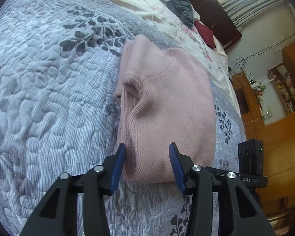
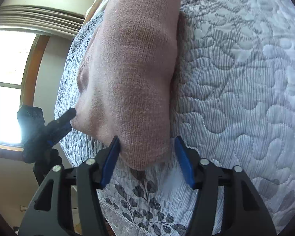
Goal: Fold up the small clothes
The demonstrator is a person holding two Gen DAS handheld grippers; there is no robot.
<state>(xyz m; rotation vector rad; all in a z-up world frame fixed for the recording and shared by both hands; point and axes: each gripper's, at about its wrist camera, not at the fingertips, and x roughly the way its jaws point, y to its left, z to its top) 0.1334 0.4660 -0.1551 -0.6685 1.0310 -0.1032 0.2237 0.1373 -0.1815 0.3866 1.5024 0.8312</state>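
Your left gripper point(image 1: 147, 147) and right gripper point(image 2: 146, 139) both gape wide around the pink sweater point(image 1: 167, 106) on the grey quilt point(image 1: 39, 78); wooden shelves point(image 1: 285, 90) stand beyond.

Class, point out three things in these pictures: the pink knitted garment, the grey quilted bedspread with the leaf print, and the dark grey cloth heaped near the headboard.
Pink knitted garment point(image 1: 167, 102): left wrist view, flat body panel.
Grey quilted bedspread with leaf print point(image 2: 236, 90): right wrist view, bare quilting.
Dark grey heaped cloth point(image 1: 179, 4): left wrist view, middle of the heap.
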